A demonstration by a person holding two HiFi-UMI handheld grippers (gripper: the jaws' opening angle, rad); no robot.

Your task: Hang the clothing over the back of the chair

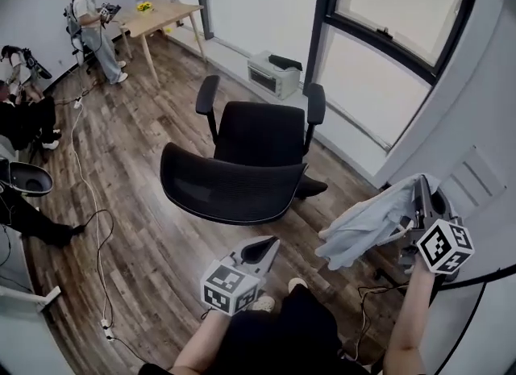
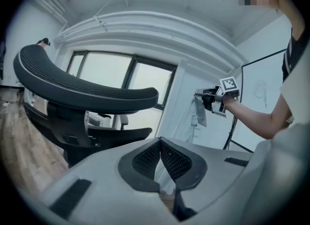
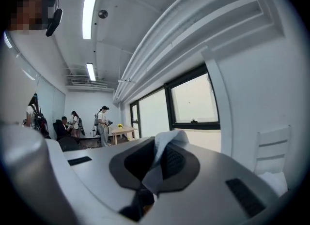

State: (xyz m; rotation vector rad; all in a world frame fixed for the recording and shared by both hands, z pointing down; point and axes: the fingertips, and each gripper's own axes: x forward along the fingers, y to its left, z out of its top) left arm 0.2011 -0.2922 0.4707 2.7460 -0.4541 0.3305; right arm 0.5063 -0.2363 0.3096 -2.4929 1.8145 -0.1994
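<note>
A black mesh office chair (image 1: 242, 156) stands in the middle of the wooden floor, its curved back (image 1: 234, 190) nearest me. My right gripper (image 1: 418, 190), off to the chair's right, is shut on a pale grey-blue garment (image 1: 363, 227) that hangs down to the left of it. In the right gripper view a fold of the cloth (image 3: 167, 144) sticks up between the pads of the right gripper (image 3: 157, 154). My left gripper (image 1: 266, 246) is low in front of the chair back with its jaws together and nothing in them. In the left gripper view the left gripper (image 2: 160, 142) faces the chair back (image 2: 87, 81) and the garment (image 2: 198, 112).
A white appliance (image 1: 274, 73) sits on the floor under the window beyond the chair. At the far left are a wooden table (image 1: 161, 14), a standing person (image 1: 95, 31) and seated people. Cables (image 1: 93, 212) run across the floor on the left. A white wall panel (image 1: 472, 180) is at my right.
</note>
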